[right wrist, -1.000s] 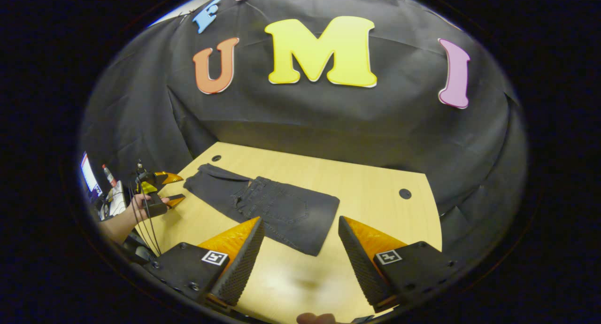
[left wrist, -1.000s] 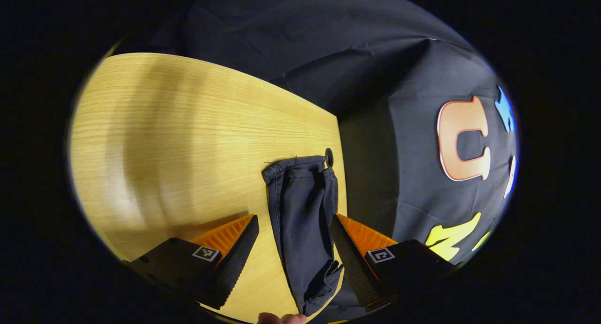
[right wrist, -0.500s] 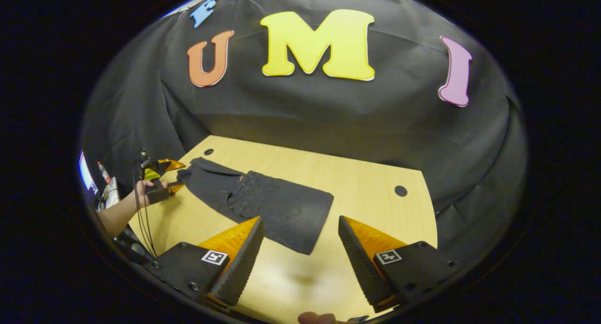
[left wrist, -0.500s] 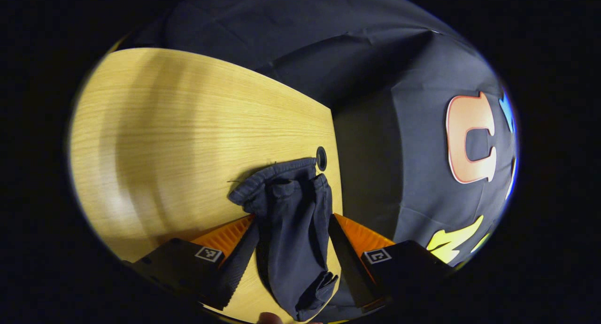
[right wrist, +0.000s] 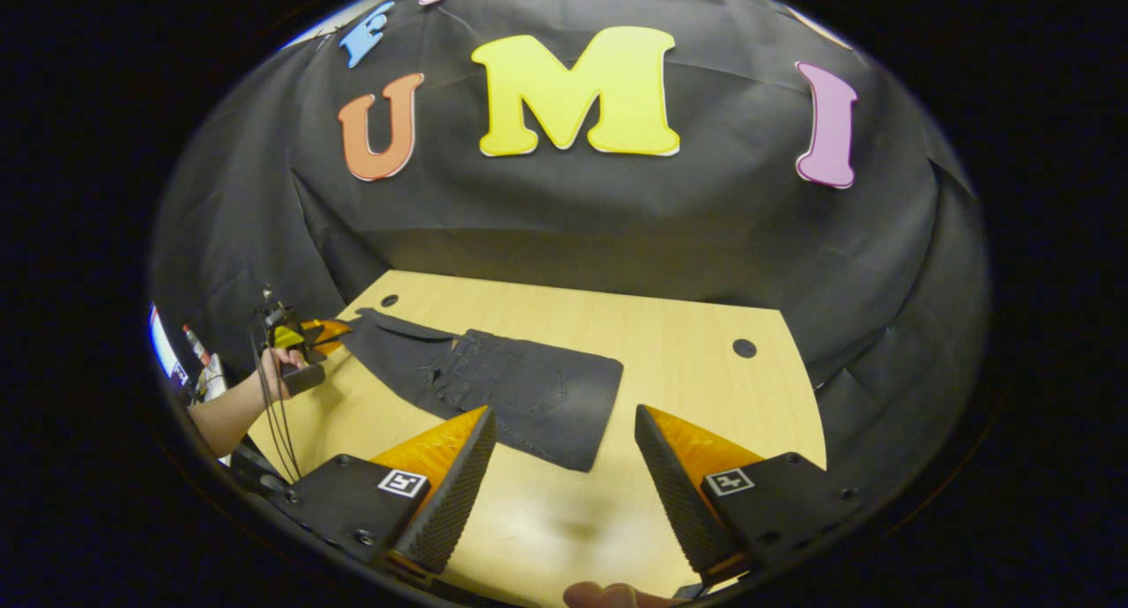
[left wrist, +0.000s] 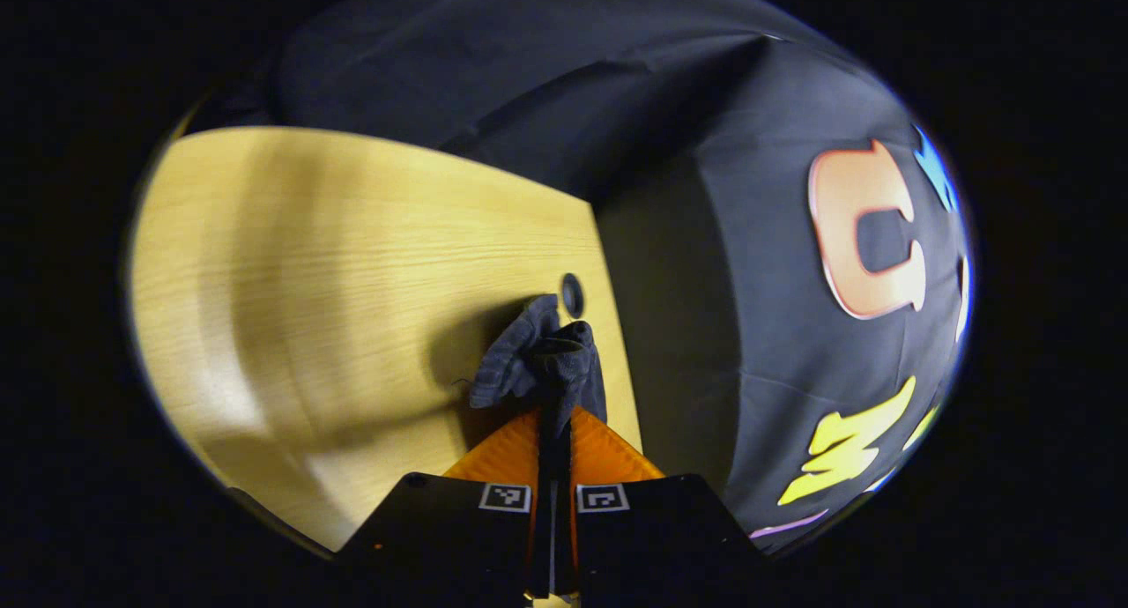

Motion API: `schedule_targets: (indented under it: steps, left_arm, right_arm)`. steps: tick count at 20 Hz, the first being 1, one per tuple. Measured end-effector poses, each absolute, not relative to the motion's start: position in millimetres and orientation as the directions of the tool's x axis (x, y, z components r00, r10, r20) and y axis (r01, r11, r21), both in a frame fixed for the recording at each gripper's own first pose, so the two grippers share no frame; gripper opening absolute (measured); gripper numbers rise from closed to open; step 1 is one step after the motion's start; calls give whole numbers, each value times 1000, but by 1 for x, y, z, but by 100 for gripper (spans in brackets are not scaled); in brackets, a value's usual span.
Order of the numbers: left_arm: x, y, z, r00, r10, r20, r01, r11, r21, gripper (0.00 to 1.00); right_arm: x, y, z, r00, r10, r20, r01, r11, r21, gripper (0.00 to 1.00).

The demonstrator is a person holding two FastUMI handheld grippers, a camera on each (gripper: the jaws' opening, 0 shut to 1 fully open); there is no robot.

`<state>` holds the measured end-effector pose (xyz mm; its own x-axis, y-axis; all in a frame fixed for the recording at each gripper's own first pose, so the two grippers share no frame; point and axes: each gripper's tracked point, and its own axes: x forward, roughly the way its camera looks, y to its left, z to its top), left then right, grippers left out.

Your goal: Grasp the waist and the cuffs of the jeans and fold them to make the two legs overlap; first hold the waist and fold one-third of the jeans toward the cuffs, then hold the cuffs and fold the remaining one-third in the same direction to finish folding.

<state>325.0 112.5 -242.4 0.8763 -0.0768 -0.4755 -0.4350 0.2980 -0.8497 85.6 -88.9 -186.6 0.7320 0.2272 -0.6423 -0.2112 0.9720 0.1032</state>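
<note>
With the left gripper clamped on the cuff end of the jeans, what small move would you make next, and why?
Probably lift the left gripper a little and begin carrying the cuffs over the folded jeans. Its fingers are shut on bunched denim at the table edge, the jeans already lie folded, and the right gripper hangs open above the table near the fold.
</note>
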Motion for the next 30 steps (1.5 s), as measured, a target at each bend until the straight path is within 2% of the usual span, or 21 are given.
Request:
schedule_targets:
  steps: [5, 7, 11, 15, 18, 20, 25, 27, 30]
  left_arm:
    - [324, 42, -151, 907, -91, -410, -298, 549, -781, 5]
    - [323, -1, -118, 918, -114, -381, -235, 616, -752, 5]
    - [326, -90, -97, 927, -142, -348, -140, 728, -671, 5]
    - [318, -188, -117, 910, -215, -355, -31, 817, -575, 5]
    - [312, -244, -155, 869, -267, -418, 55, 889, -454, 5]
    - [310, -263, -189, 839, -280, -466, 88, 916, -392, 5]
    - [305, -278, -248, 810, -207, -549, 46, 955, -292, 6]
    - [302, -288, -264, 785, -234, -574, 77, 956, -284, 8]
    - [301, -301, -265, 782, -253, -570, 121, 958, -259, 60]
  right_arm:
    - [94, -89, -186, 784, 241, -572, -223, 969, 102, 98]
    - [94, -90, -185, 796, 229, -561, -209, 973, 101, 96]
    - [93, -95, -184, 819, 172, -548, -130, 985, 115, 98]
    - [88, -108, -184, 815, 89, -573, -41, 995, 96, 98]
    - [83, -118, -186, 811, 32, -584, 12, 997, 71, 98]
    - [81, -121, -190, 804, 28, -594, 15, 998, 68, 96]
    - [72, -120, -193, 779, 55, -625, -21, 998, 61, 98]
    - [72, -120, -194, 774, 73, -629, -56, 997, 47, 98]
    - [74, -117, -194, 772, 99, -628, -92, 995, 44, 98]
